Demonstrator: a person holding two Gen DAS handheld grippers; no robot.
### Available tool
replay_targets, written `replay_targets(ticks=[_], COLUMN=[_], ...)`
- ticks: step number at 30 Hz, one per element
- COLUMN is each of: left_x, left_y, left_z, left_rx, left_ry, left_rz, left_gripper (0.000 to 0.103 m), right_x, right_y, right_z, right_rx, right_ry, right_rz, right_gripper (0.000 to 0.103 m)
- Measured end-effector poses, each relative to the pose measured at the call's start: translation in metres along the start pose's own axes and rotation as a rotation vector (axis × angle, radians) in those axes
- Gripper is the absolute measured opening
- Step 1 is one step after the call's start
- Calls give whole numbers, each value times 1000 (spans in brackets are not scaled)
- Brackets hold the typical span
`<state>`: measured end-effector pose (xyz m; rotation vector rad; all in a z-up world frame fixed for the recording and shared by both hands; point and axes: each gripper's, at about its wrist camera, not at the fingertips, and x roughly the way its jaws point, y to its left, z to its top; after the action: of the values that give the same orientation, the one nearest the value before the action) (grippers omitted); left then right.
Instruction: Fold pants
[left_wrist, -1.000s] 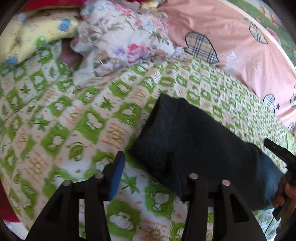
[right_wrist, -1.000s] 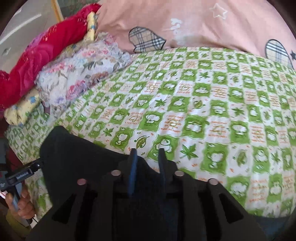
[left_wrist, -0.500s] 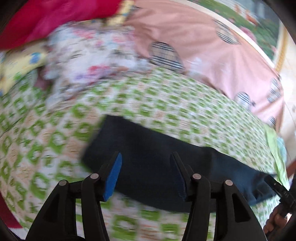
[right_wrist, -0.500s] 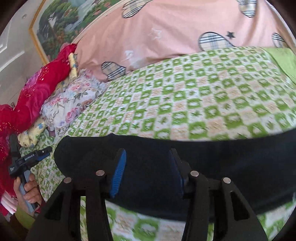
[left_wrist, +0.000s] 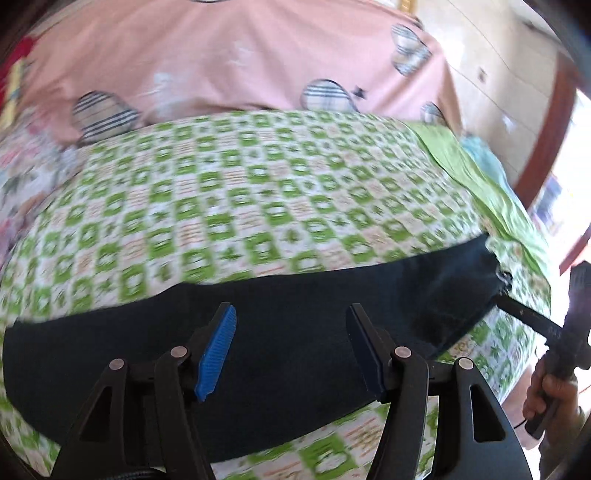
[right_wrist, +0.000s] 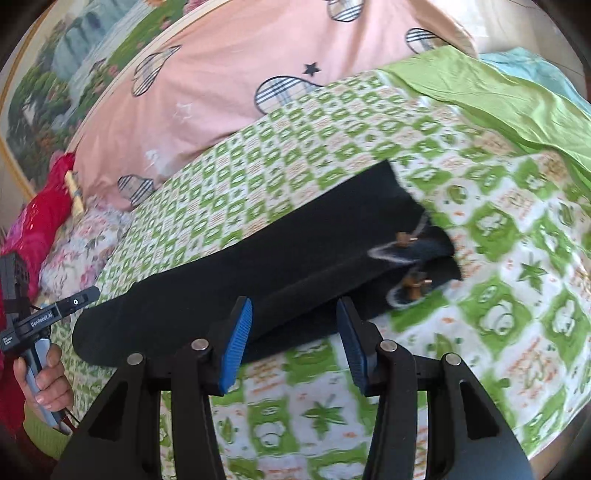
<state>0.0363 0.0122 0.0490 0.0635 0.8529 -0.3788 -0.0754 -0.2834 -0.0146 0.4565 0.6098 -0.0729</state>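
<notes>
Dark pants (left_wrist: 280, 332) are laid along the bed (left_wrist: 258, 192) near edge; the left gripper (left_wrist: 290, 345) is opening with nothing clamped, the right gripper (right_wrist: 295, 339) held apart, empty.

Dark navy pants (left_wrist: 288, 332) lie on a bedsheet (left_wrist: 258, 192) checked in green and white. Behind it a pink quilt (right_wrist: 221, 85) carries plaid hearts, and a plain lime-green cloth (right_wrist: 517, 103) lies alongside.

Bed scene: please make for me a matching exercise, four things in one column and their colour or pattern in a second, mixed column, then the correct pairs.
Things:
1. pants
2. bed sheet
3. gripper pads
4. big pillow

Colours:
a. blue
b. pink with checked shapes
c. dark, almost black
d. white with green squares

Pairs: 1-c, 2-d, 3-a, 4-b
</notes>
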Motion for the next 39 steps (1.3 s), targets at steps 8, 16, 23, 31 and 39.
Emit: replay_targets(ticks=[8, 16, 23, 31, 39], left_x=[45, 81, 106, 136, 171], left_y=[-70, -126, -166, -204, -229], left_z=[42, 69, 76, 73, 74], left_rx=[178, 325, 421, 525, 581], left_ry=[83, 141, 193, 257, 323], left_rz=[-117, -182, -229, -260, -276], left_gripper=[64, 65, 65, 65, 65], right_x=[5, 9, -10, -15, -15], right_y=[-26, -35, -36, -49, -63], right_z=[6, 13, 8, 1, -8], right_rx=[91, 137, 117, 171, 223], right_ry=[2, -27, -54, -12, -23], right_rz=[7, 34, 50, 16, -19], right_gripper=[49, 34, 5, 10, 45])
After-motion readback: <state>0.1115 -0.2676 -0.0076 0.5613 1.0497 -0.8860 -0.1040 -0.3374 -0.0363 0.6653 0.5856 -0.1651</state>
